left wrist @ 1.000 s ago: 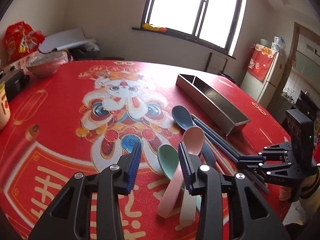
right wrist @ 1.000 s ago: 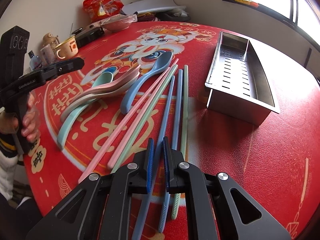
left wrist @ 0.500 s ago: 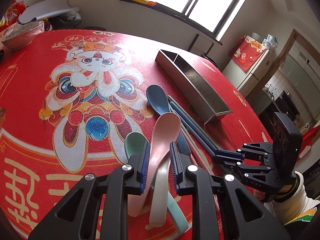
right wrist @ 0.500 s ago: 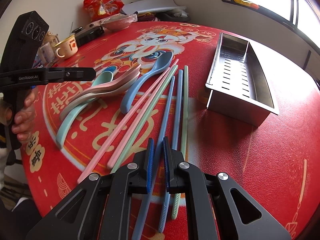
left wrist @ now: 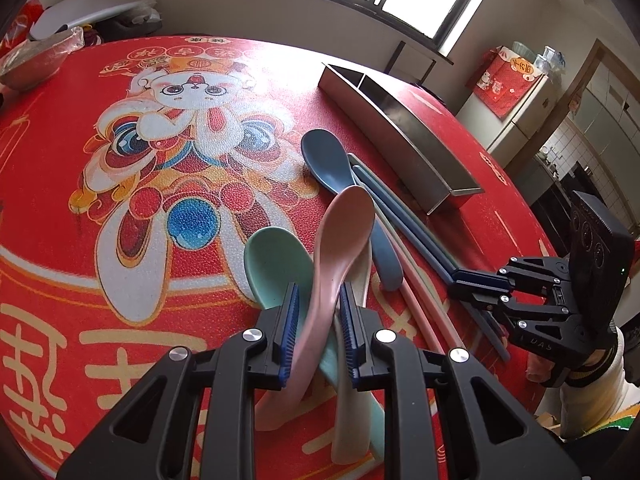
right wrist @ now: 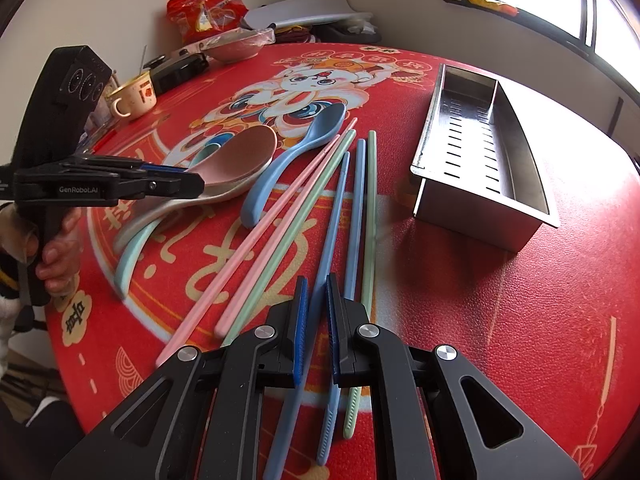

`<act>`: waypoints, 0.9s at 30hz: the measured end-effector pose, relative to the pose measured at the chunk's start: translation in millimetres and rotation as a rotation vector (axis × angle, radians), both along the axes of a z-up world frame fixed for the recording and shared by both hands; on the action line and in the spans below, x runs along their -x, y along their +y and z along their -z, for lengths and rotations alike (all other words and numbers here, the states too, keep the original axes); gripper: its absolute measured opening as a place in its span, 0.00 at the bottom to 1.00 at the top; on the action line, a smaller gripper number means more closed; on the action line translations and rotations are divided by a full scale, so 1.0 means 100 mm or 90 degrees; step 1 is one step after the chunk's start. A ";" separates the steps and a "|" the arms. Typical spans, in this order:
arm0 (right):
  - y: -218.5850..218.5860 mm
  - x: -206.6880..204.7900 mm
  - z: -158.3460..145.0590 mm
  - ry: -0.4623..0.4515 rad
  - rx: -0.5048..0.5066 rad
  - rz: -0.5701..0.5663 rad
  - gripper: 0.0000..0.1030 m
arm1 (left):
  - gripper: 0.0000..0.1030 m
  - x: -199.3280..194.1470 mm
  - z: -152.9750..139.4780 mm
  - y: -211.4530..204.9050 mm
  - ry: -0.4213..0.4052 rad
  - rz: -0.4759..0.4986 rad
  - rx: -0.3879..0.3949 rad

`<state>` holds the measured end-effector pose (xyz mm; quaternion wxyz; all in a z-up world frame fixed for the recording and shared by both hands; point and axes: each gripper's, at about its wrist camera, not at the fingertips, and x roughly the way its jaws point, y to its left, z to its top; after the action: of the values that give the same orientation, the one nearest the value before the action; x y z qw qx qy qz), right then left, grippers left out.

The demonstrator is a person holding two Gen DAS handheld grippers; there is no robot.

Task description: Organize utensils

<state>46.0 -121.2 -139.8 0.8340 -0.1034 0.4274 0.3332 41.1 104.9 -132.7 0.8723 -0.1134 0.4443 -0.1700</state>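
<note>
Spoons lie in a loose pile on the red surface [left wrist: 60, 184] in my left view: a pink spoon [left wrist: 340, 236] crosses over a green spoon [left wrist: 276, 260] and a cream one [left wrist: 352, 412], with a blue spoon [left wrist: 332, 164] beyond. My left gripper [left wrist: 318, 328] has its fingers pinched on the pink spoon's handle. Blue chopsticks [left wrist: 404, 216] run past toward the steel tray [left wrist: 400, 140], which stands empty near the far edge. My right gripper [left wrist: 476, 280] shows at the right, its fingers pressed on a blue chopstick.

From the right view, my right gripper [right wrist: 316, 320] pinches one blue chopstick [right wrist: 332, 216]; a second blue one, two green chopsticks [right wrist: 371, 208] and pink chopsticks [right wrist: 280, 208] lie alongside. The tray [right wrist: 424, 144], slotted at the bottom, sits well apart to the right. At left, the left gripper [right wrist: 184, 182] holds the pink spoon [right wrist: 244, 152].
</note>
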 end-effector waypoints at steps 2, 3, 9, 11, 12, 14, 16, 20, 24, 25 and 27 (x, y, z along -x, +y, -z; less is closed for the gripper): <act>0.00 0.00 0.00 0.000 0.000 0.000 0.09 | 0.18 0.02 0.00 0.00 -0.003 -0.003 0.000; 0.00 0.00 0.00 0.000 0.000 0.000 0.09 | 0.12 0.03 -0.01 -0.01 -0.008 -0.004 -0.004; 0.00 -0.01 0.00 0.001 -0.001 0.000 0.09 | 0.07 0.13 -0.11 -0.05 -0.048 -0.008 -0.042; 0.00 -0.01 0.00 0.001 -0.001 0.000 0.09 | 0.07 0.14 -0.15 -0.02 -0.061 -0.020 -0.036; 0.00 -0.01 0.00 0.001 -0.001 0.000 0.09 | 0.07 0.15 -0.18 -0.01 -0.074 -0.027 -0.036; 0.00 -0.01 0.00 0.002 -0.001 0.000 0.09 | 0.07 0.16 -0.26 0.00 -0.101 -0.040 -0.028; 0.00 0.00 0.00 0.000 0.000 0.000 0.09 | 0.07 0.15 -0.34 0.00 -0.134 -0.052 -0.026; 0.02 0.02 0.00 -0.004 0.005 0.000 0.09 | 0.07 0.12 -0.37 0.00 -0.173 -0.080 -0.010; 0.03 0.02 0.00 -0.006 0.008 0.001 0.09 | 0.07 0.12 -0.33 0.01 -0.192 -0.102 -0.005; 0.03 0.02 0.00 -0.006 0.008 0.002 0.09 | 0.07 0.13 -0.34 0.01 -0.197 -0.104 -0.005; 0.03 0.02 0.00 -0.008 0.011 0.003 0.09 | 0.07 0.16 -0.36 0.02 -0.214 -0.107 -0.003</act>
<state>44.1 -117.8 -140.2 0.8364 -0.1116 0.4253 0.3273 24.9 106.6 -96.6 0.9457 -0.1179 0.2813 -0.1124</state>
